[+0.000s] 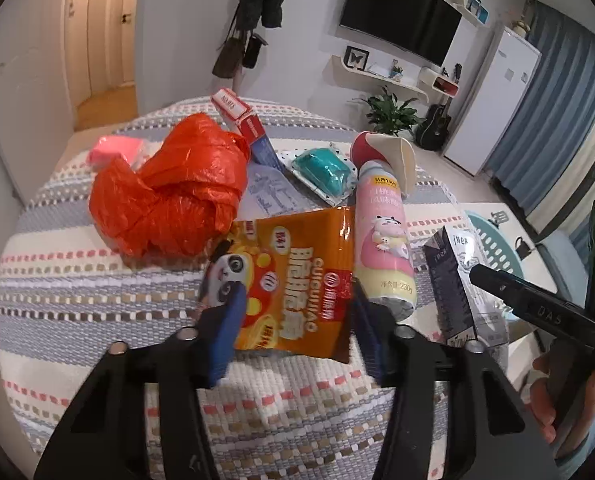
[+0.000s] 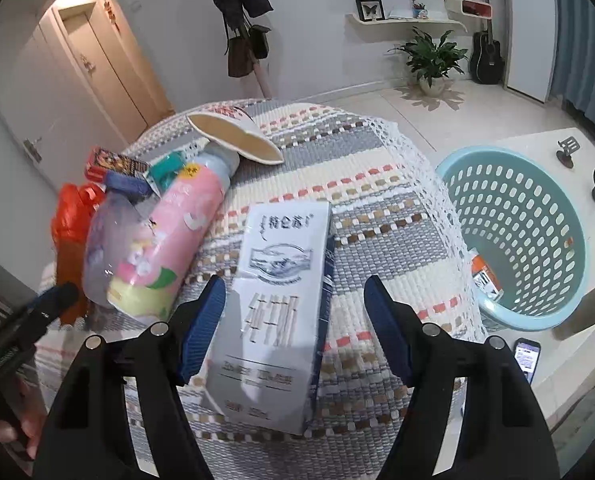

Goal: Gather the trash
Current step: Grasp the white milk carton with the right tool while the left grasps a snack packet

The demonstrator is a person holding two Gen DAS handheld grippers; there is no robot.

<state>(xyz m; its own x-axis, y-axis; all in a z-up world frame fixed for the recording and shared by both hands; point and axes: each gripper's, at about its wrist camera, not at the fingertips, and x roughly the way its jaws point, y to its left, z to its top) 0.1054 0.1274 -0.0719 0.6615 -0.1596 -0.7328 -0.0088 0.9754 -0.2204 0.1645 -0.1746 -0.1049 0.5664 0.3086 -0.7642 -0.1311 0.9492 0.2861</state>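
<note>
**Both grippers down among the trash on the round table**

Nearest your left camera, the left gripper (image 1: 293, 320) straddles the orange snack bag (image 1: 293, 280): its blue pads (image 1: 227, 332) flank the bag's near end, and whether they press on it you cannot tell from here. Nearest your right camera, the right gripper (image 2: 293, 332) stands released around the milk carton (image 2: 273, 320); the left pad sits just beside the carton's edge, the right pad is clear of it.

Take the carton as your landmark. It lies flat on the striped tablecloth (image 2: 337, 152), its top pointing away from you. Just to its left lies the pink bottle (image 2: 177, 232), and at the bottle's far end a flattened paper cup (image 2: 237, 136). Left of the bottle you see the red plastic bag (image 1: 169, 196), with the snack bag between them in the left view. Beyond the bottle sit a teal packet (image 1: 325, 168) and a red-and-blue box (image 1: 245, 120). Right of the carton, off the table's edge and lower, stands the light blue basket (image 2: 537, 240) with one small package (image 2: 485, 276) inside.
</note>
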